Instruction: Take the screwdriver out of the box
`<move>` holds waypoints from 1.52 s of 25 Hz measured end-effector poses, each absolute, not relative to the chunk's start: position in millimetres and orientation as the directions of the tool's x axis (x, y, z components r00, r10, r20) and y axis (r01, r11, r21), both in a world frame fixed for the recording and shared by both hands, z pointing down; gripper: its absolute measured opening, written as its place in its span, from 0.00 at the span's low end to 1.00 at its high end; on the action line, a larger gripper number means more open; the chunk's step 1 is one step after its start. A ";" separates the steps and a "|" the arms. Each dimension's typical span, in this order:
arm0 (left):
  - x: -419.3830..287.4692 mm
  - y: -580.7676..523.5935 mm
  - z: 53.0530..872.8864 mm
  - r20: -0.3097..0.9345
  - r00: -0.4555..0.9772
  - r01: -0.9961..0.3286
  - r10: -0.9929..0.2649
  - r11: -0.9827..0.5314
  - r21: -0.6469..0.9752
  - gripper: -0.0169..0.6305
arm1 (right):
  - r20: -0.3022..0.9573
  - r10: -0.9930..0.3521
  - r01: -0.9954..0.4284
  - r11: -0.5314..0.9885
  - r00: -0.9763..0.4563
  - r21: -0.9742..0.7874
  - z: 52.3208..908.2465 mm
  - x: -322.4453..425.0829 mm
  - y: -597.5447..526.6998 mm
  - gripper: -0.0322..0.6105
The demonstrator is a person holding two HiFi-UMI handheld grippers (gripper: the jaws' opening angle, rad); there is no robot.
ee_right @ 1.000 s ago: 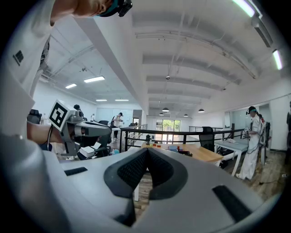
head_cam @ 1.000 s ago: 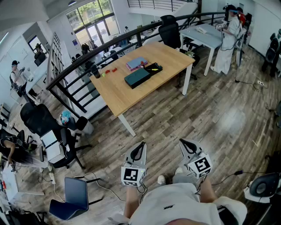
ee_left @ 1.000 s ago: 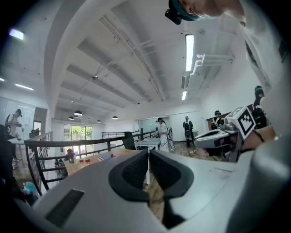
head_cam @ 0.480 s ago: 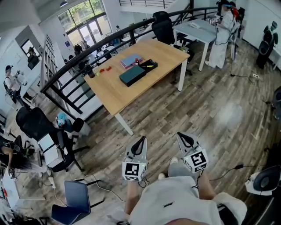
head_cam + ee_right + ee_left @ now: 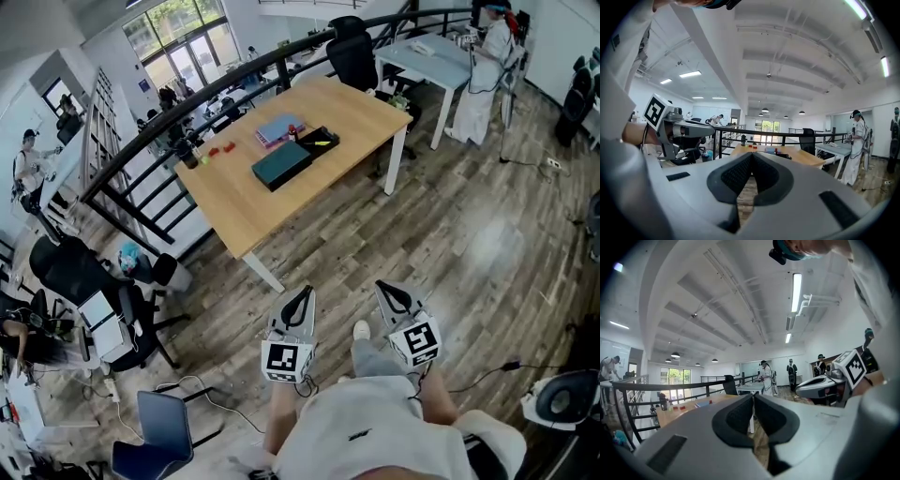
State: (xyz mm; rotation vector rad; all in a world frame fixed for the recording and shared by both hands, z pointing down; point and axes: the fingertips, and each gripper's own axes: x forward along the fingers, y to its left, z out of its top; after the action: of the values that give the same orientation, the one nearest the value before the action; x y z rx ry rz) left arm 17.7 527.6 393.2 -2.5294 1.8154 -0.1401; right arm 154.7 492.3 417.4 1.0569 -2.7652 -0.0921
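I'm holding the left gripper (image 5: 302, 293) and right gripper (image 5: 382, 287) side by side, both clenched on nothing. The screwdriver (image 5: 322, 142) — a yellow sliver from here — is lying in the open black box (image 5: 336, 145) on the wooden table (image 5: 244, 202), well ahead of both grippers.

The left hand-held gripper (image 5: 302, 292) and the right hand-held gripper (image 5: 382, 286) have smooth, matt grey plastic shells. Their pads (image 5: 738, 416) are black, finely textured and look like rubber. Beneath both, the floor (image 5: 469, 244) is grey-brown wood plank with a soft sheen. Well ahead of them, the counter (image 5: 244, 202) has a pale, matt wood top on white painted legs. The box (image 5: 281, 165) on it looks dark, smooth and matt. Beyond it runs a black metal railing (image 5: 779, 132).
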 end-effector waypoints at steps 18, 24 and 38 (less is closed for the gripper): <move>23.7 347.6 387.4 0.077 0.243 -0.966 -0.967 -0.248 -0.068 0.06 | 0.164 -0.561 -0.551 0.828 -0.811 0.105 416.2 144.3 307.6 0.04; 23.2 311.2 388.7 0.075 0.200 -0.977 -0.977 -0.205 -0.065 0.06 | 0.163 -0.545 -0.537 0.838 -0.823 0.093 419.3 147.7 265.1 0.04; 16.5 240.8 397.4 0.071 0.192 -0.979 -0.979 -0.196 -0.062 0.06 | 0.134 -0.574 -0.571 0.818 -0.808 0.062 425.6 142.8 192.4 0.04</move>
State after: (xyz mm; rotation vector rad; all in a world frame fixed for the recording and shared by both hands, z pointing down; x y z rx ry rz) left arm 16.5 240.8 397.4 -2.4230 1.9893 -0.1477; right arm 142.8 192.4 425.6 0.9046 -2.8543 -0.0286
